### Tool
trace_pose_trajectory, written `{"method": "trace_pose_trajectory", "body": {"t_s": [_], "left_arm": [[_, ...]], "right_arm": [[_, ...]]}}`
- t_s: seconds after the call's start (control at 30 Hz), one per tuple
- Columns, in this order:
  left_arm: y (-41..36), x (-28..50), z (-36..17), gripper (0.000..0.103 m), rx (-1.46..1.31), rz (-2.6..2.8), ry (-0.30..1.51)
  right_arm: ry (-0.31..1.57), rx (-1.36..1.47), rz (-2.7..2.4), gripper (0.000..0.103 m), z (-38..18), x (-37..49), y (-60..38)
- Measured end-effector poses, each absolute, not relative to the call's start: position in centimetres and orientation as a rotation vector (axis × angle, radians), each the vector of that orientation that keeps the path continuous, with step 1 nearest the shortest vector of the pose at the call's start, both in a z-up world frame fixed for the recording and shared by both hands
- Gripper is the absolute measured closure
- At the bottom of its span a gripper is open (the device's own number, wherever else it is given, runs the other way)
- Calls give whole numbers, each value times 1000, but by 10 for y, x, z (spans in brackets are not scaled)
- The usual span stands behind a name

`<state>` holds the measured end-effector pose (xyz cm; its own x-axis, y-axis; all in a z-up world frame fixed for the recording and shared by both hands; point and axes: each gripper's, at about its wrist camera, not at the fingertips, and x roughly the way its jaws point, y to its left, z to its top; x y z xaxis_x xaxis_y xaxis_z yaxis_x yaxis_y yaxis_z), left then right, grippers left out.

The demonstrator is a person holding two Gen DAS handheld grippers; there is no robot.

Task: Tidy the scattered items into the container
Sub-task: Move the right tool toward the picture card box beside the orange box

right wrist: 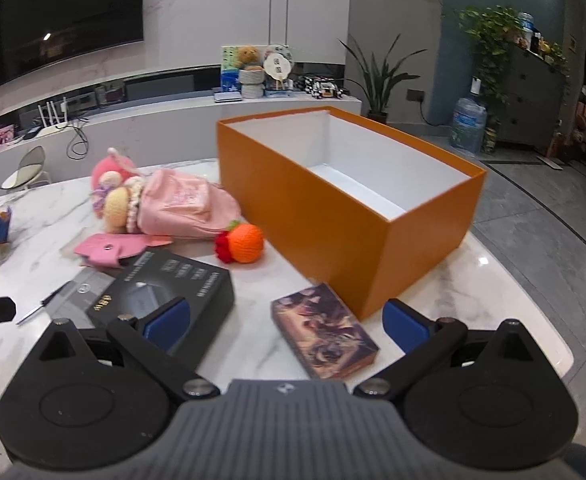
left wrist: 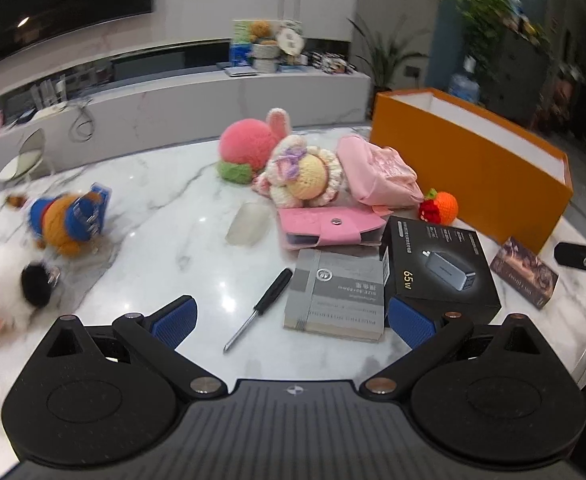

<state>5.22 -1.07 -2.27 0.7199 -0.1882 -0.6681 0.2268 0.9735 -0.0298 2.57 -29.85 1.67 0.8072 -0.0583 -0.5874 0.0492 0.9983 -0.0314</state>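
Note:
An open orange box (right wrist: 333, 216) with a white inside stands on the marble table (right wrist: 493, 288); it also shows in the left wrist view (left wrist: 473, 160). My left gripper (left wrist: 291, 316) is open and empty above a screwdriver (left wrist: 259, 308) and a grey notebook (left wrist: 337, 296). A black 65W charger box (left wrist: 439, 268) lies beside them. My right gripper (right wrist: 285, 320) is open and empty over a dark picture-printed box (right wrist: 325, 336). A pink wallet (left wrist: 329, 226), a pink pouch (left wrist: 381, 176), an orange knitted fruit (right wrist: 245, 243) and knitted dolls (left wrist: 301, 176) lie scattered.
A blue and orange plush (left wrist: 67, 220) and a white fluffy toy (left wrist: 5, 288) lie at the left. A translucent oval piece (left wrist: 247, 224) lies mid-table. The table edge (right wrist: 549, 332) curves at the right. A TV bench (right wrist: 213, 108), a chair and plants stand behind.

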Motion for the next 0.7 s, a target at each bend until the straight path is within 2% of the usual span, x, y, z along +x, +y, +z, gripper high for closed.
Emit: {"method": "trace_pose_trajectory", "body": {"t_s": [0.13, 0.3, 0.7], "left_arm": [[-18, 70, -16, 0, 156, -272, 688], [-7, 81, -24, 0, 135, -399, 635], [11, 88, -67, 0, 93, -467, 780]], "right_arm": [[621, -27, -33, 0, 18, 31, -312], [644, -68, 7, 0, 13, 44, -325], [828, -27, -11, 0, -23, 80, -342]]}}
